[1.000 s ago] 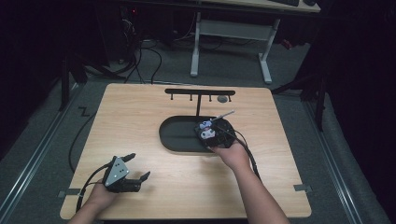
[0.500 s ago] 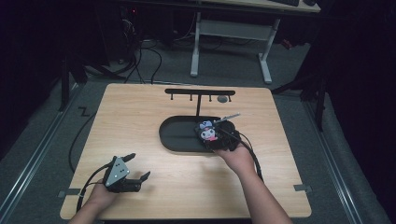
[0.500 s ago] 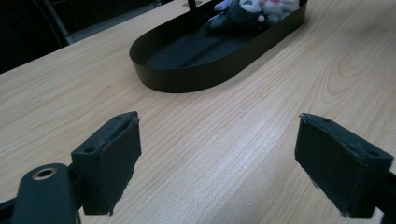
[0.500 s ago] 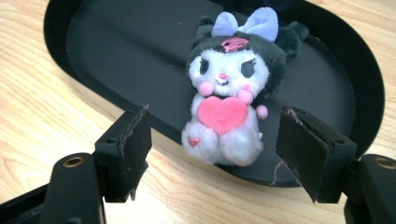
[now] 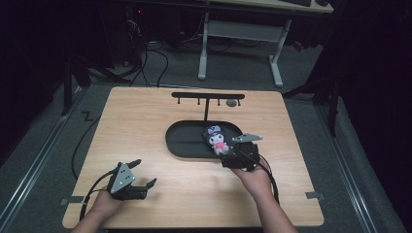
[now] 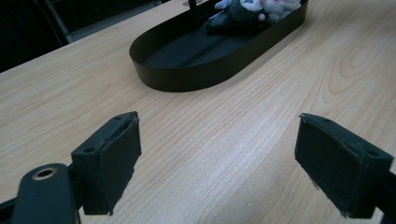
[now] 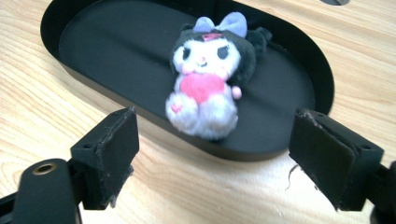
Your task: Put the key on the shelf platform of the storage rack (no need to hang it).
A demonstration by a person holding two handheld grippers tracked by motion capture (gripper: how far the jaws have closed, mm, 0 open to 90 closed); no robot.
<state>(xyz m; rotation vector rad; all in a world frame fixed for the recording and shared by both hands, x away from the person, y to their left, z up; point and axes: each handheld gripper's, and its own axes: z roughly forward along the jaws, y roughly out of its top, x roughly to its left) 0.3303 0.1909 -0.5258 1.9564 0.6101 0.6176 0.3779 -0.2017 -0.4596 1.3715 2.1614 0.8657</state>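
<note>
A small plush toy (image 5: 217, 140) (image 7: 207, 79) (image 6: 252, 11) with a black head, purple bow and pink body lies face up inside the black oval tray (image 5: 187, 143) (image 7: 93, 42) (image 6: 187, 70), toward the tray's right end, its feet at the near rim. Just outside that rim the right gripper (image 5: 239, 154) (image 7: 215, 154) sits, jaws spread wide, nothing between them. The left gripper (image 5: 138, 182) (image 6: 219, 158) rests well apart from the tray, toward the table's (image 5: 145, 121) near-left corner, jaws likewise spread and empty. Beyond the tray stands a black T-shaped rack (image 5: 208, 97).
</note>
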